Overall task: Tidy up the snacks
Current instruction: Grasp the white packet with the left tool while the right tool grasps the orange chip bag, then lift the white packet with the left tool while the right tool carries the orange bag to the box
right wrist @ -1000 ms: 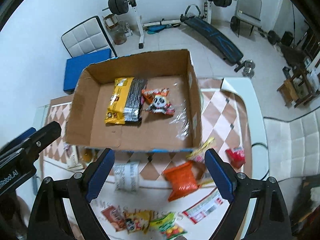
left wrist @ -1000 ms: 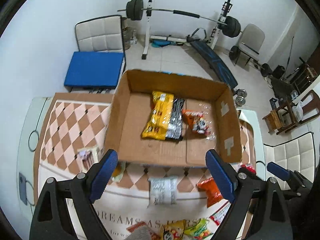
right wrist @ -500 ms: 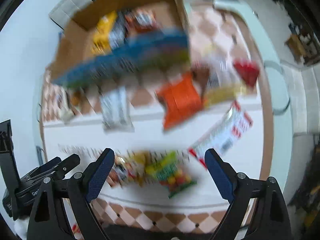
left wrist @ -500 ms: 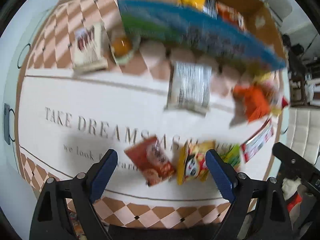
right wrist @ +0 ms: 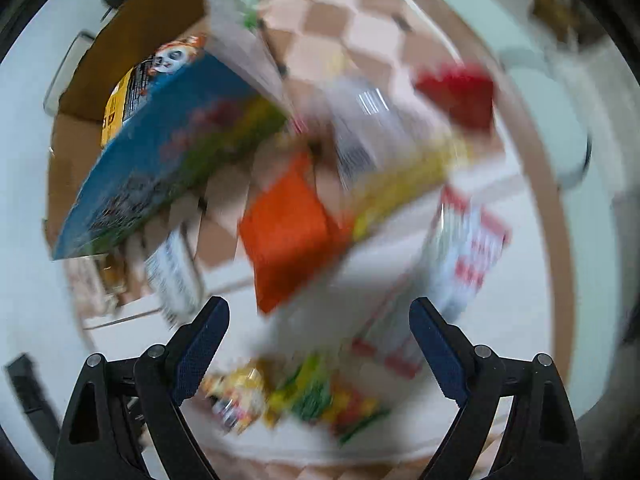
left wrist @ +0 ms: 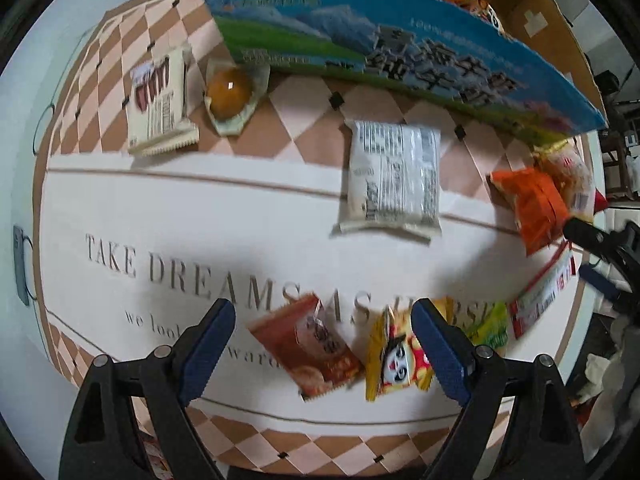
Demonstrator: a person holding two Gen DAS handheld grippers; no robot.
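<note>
Left hand-held gripper (left wrist: 322, 344), jaws apart and empty, hung over the red packet (left wrist: 308, 350), which lay slantwise between them, beside the panda packet (left wrist: 396, 360).

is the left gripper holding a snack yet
No, the left gripper stands open above the red packet, with nothing pressed between its blue pads.

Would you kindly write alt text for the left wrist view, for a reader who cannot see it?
The open left gripper hangs empty above a red snack packet and a yellow panda packet on a printed tablecloth. Further off lie a white packet, an orange packet and a cardboard box already holding snacks.
</note>
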